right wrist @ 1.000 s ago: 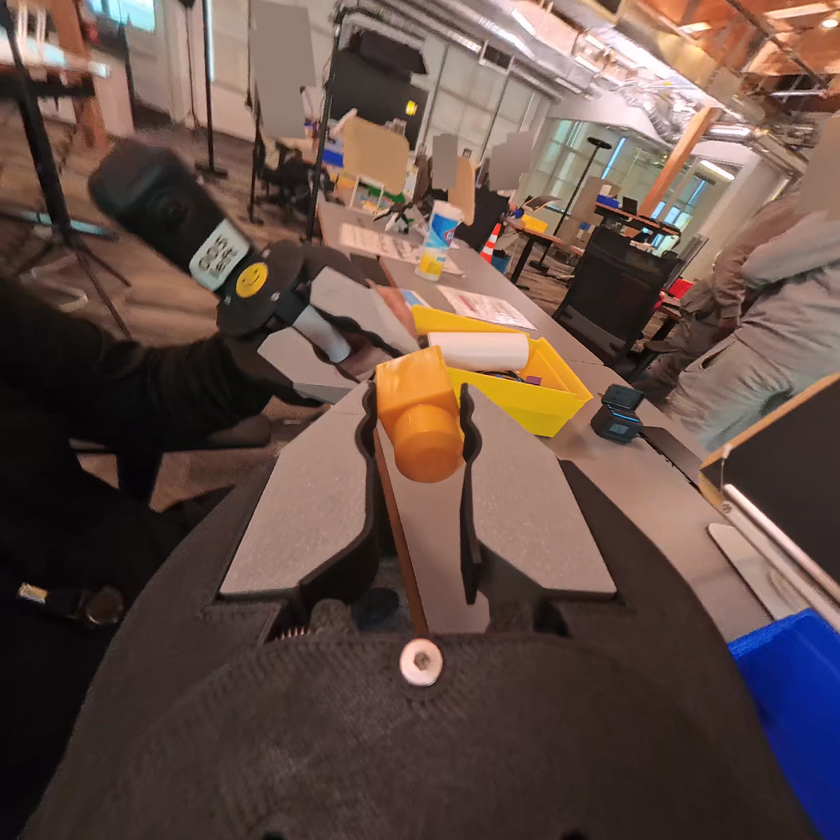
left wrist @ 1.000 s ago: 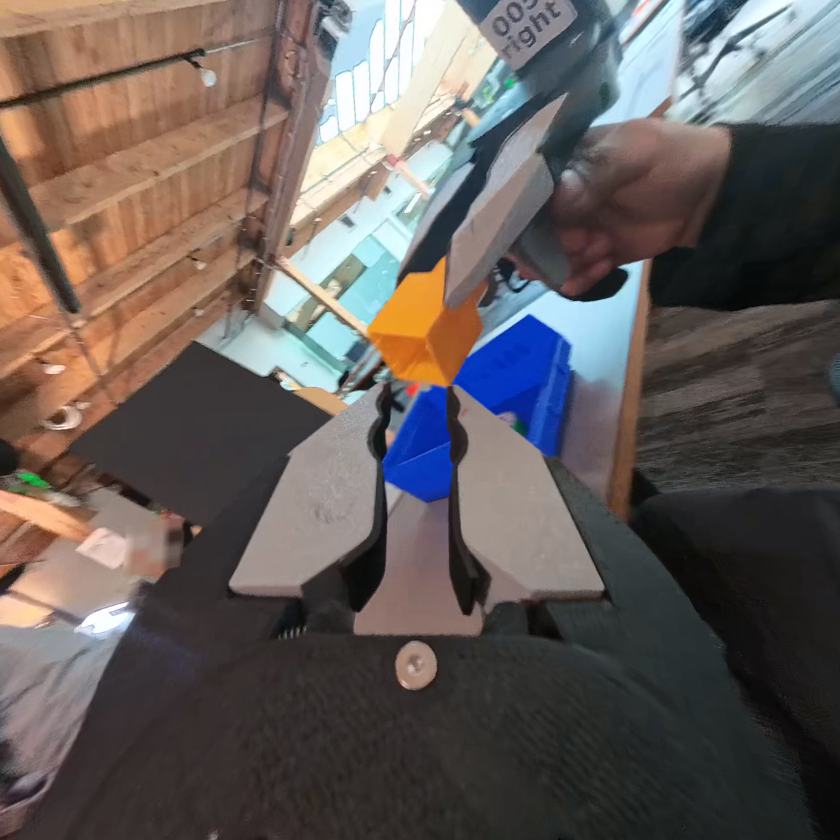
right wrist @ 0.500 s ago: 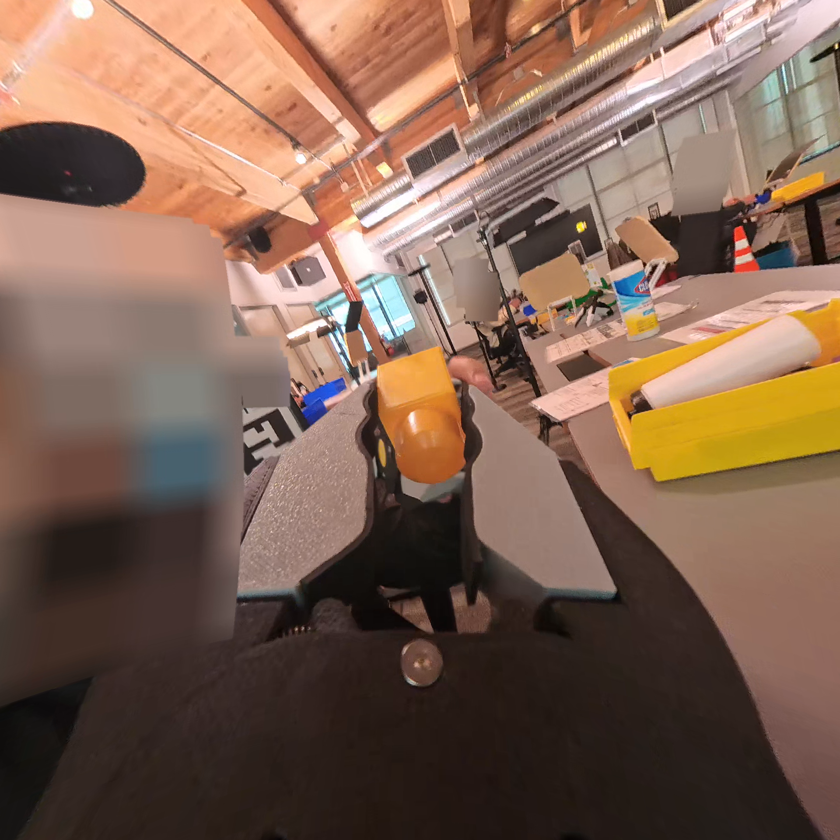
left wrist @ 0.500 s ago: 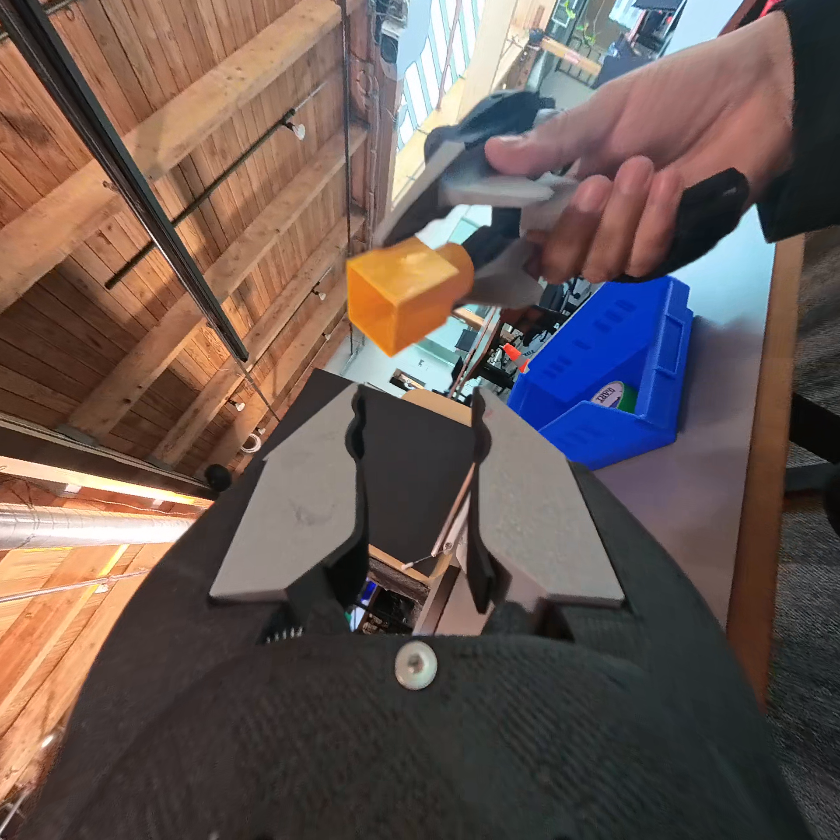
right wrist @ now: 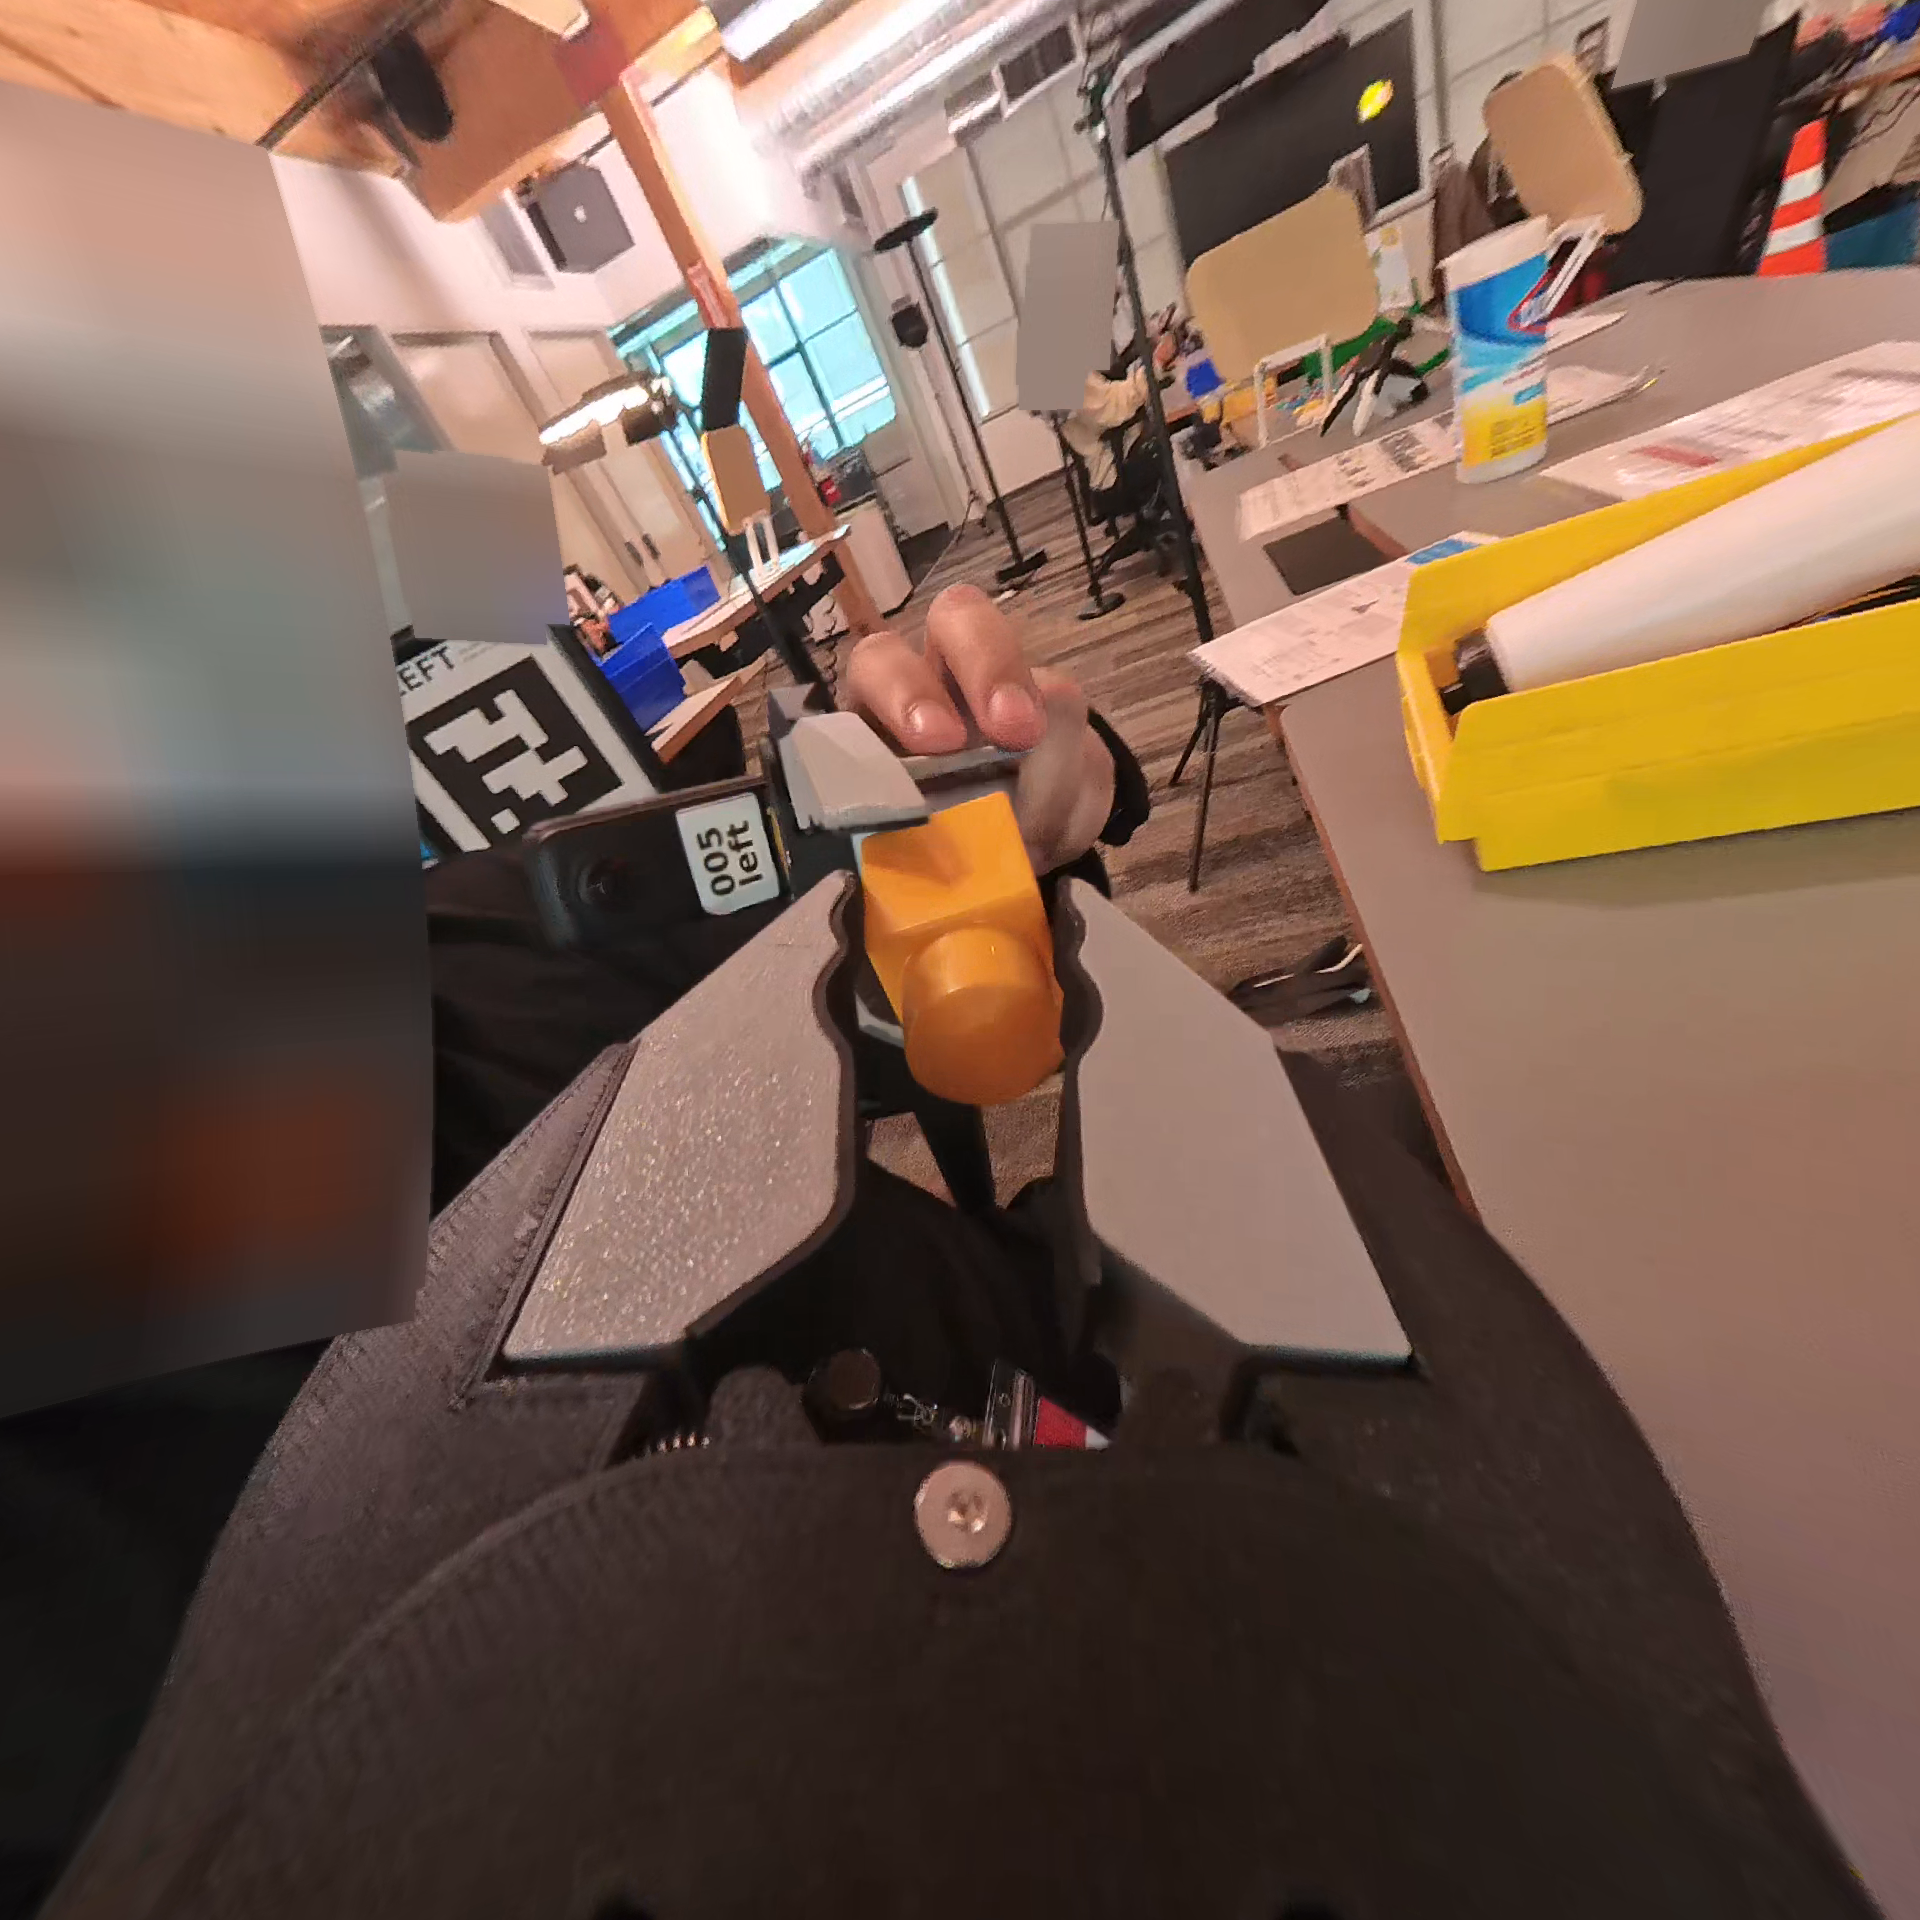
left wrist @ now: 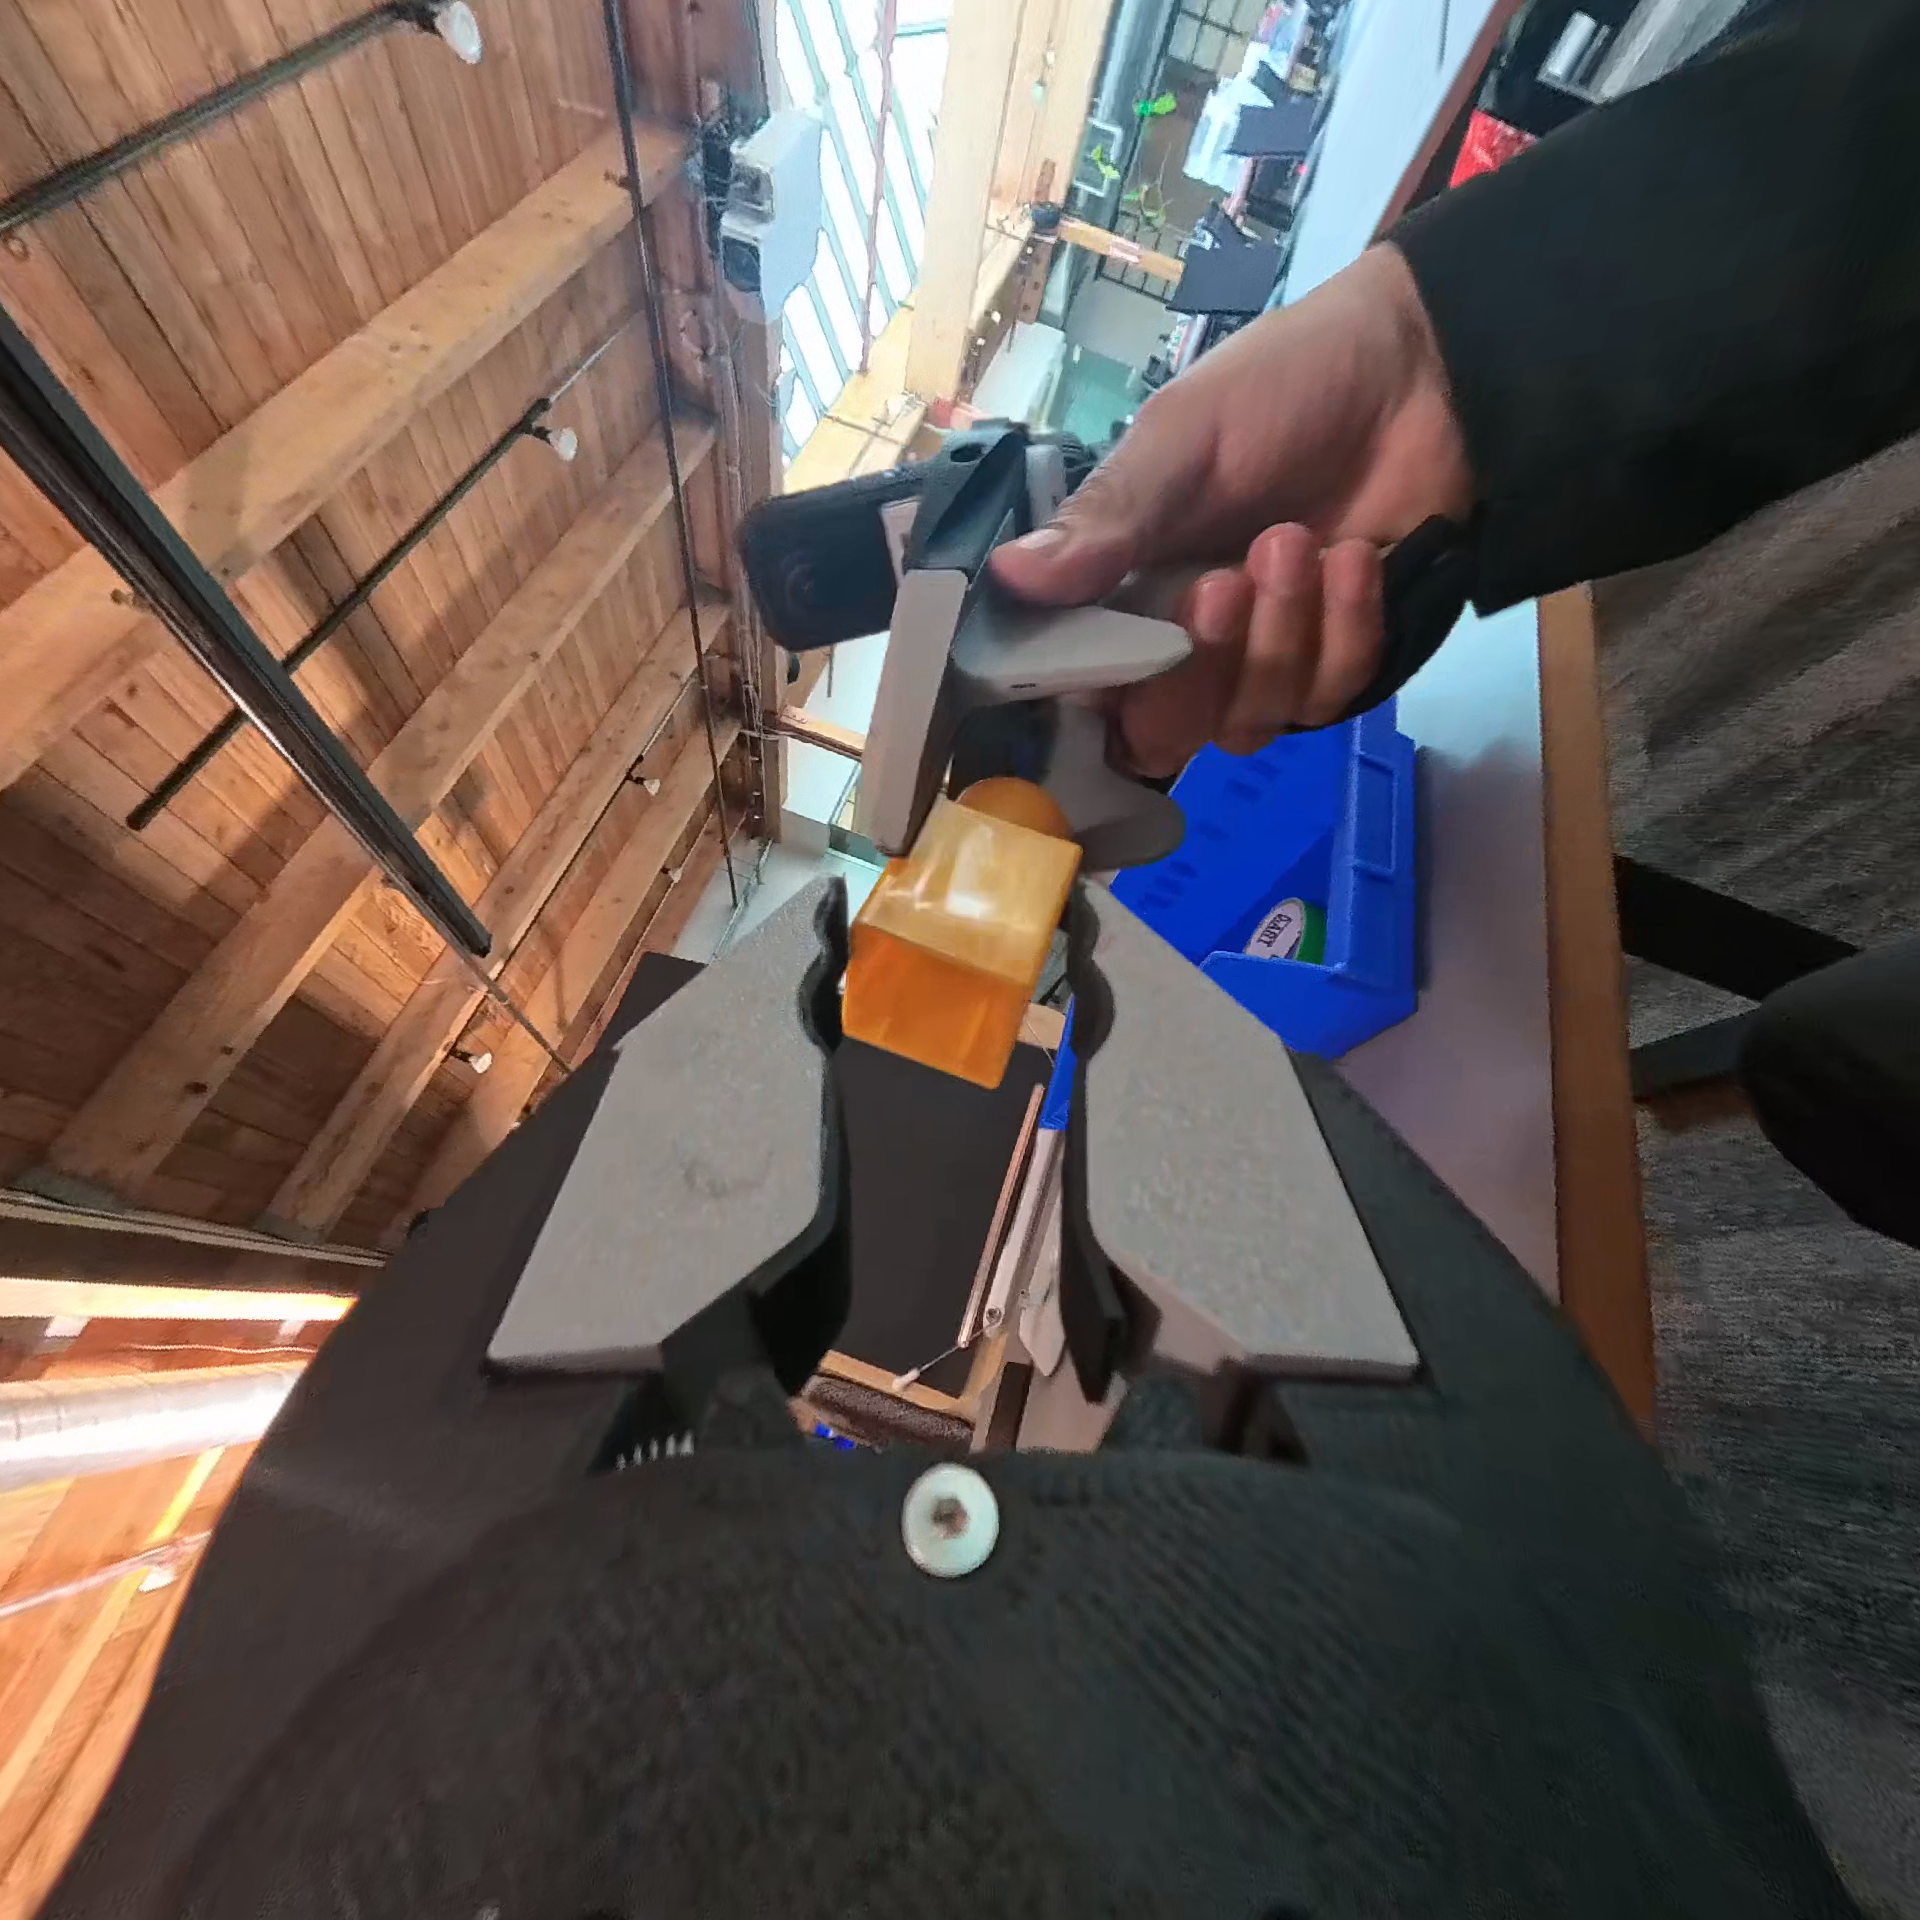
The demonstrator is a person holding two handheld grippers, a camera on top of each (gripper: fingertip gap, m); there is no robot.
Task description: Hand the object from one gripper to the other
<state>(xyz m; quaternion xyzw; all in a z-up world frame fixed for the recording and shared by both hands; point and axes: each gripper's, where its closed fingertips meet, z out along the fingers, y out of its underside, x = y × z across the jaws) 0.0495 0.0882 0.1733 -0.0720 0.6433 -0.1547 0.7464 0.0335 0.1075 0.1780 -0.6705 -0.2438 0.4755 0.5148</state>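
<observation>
My right tongs [right wrist: 956, 935] clench the orange block [right wrist: 961, 951] by its round end. My left tongs [left wrist: 951, 961] stand spread around its square end, not clamped. Behind the block lies a blue bin [left wrist: 1320, 904].

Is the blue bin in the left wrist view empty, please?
No, the blue bin holds at least one thing: a roll with a white and green face shows inside it.
</observation>
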